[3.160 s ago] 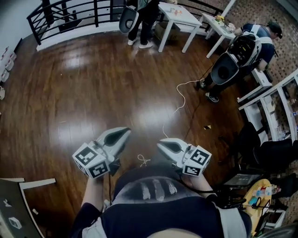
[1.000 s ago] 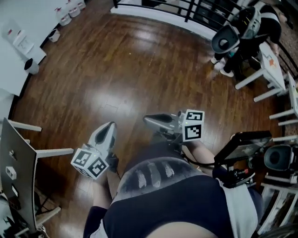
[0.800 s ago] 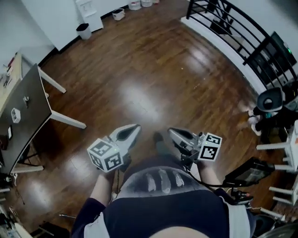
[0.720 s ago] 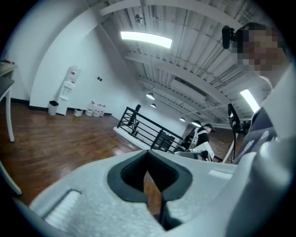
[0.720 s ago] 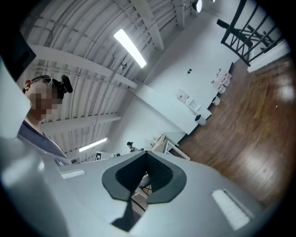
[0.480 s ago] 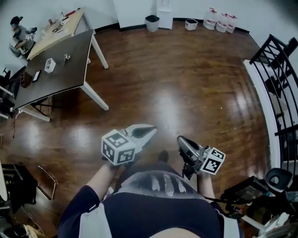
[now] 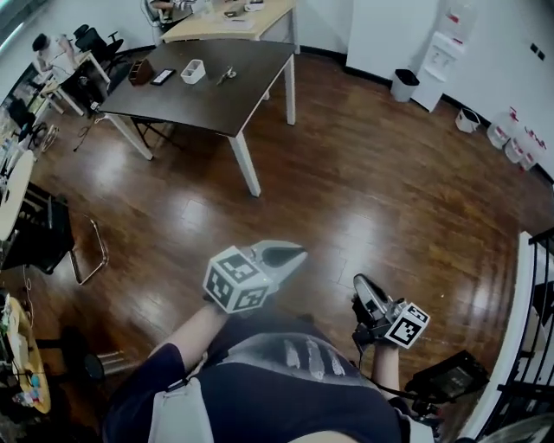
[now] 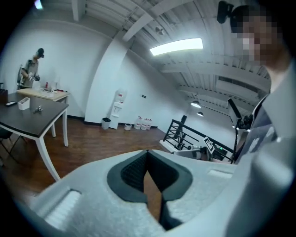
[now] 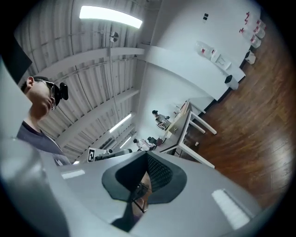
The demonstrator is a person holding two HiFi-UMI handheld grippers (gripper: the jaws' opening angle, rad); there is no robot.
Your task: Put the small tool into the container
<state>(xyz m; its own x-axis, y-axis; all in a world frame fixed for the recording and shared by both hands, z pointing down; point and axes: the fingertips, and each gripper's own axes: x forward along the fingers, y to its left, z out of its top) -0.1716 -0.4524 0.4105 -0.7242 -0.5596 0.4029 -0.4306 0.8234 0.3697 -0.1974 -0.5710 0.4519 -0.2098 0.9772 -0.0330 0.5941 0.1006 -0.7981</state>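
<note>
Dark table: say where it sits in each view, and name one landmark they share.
Head view: dark table at top, left of centre.
Left gripper view: dark table at far left edge, halfway down.
Right gripper view: dark table at centre, seen edge-on.
Shared landmark: black bin by the white wall.

The dark brown wood-plank floor (image 7: pixel 346 199) lies under your left gripper (image 7: pixel 293 255) and spreads out ahead of it. Well ahead of that gripper and off to its left stands a dark rectangular table with white legs (image 7: pixel 251 65). On its top you have a small white open container (image 7: pixel 192 71), a small metal tool (image 7: pixel 227 75) near it, a flat black slab (image 7: pixel 162 77) and a brown box (image 7: pixel 138 71). Ahead to the gripper's right, a dark waste bin (image 7: pixel 403 85) stands on the floor.
</note>
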